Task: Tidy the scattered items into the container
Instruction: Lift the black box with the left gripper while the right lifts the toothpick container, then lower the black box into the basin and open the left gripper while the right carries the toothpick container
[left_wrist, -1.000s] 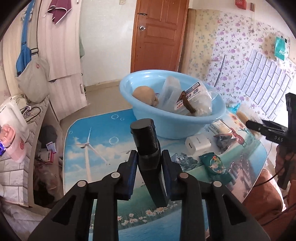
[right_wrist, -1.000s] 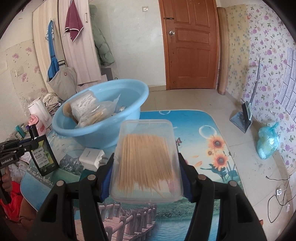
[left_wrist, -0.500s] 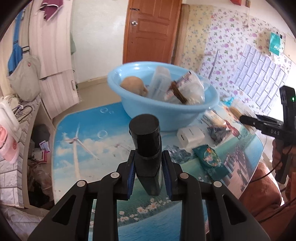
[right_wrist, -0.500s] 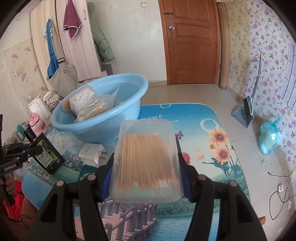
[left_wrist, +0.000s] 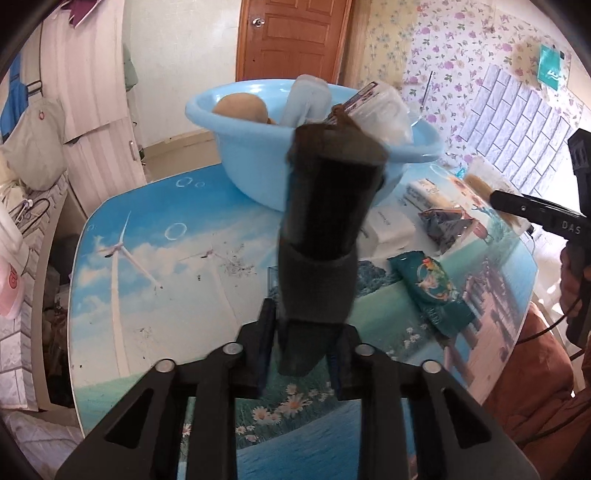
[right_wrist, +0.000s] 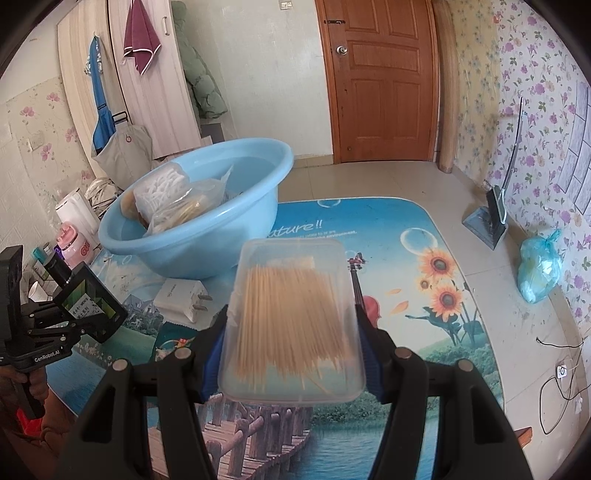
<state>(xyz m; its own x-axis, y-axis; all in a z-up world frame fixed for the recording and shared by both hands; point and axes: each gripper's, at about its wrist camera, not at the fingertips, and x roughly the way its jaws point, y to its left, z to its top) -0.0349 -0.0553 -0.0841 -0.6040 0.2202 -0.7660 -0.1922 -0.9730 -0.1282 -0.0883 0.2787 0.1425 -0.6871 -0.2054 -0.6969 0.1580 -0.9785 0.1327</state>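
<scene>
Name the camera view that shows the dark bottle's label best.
The right wrist view: the dark bottle, clamped in the left gripper, turns its green and white label toward that camera. The left wrist view shows the bottle only as a blurred dark shape, with no label visible.

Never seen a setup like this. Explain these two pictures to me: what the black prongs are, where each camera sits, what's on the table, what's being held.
There is no robot: a person holds a two-finger gripper in each hand, each with a fisheye camera looking along its fingers. The left gripper is shut on a dark bottle; in the right view that bottle shows a green label. The right gripper is shut on a clear box of wooden sticks. On the picture-printed table stand a blue basin already holding bags, a white charger and a teal packet.
</scene>
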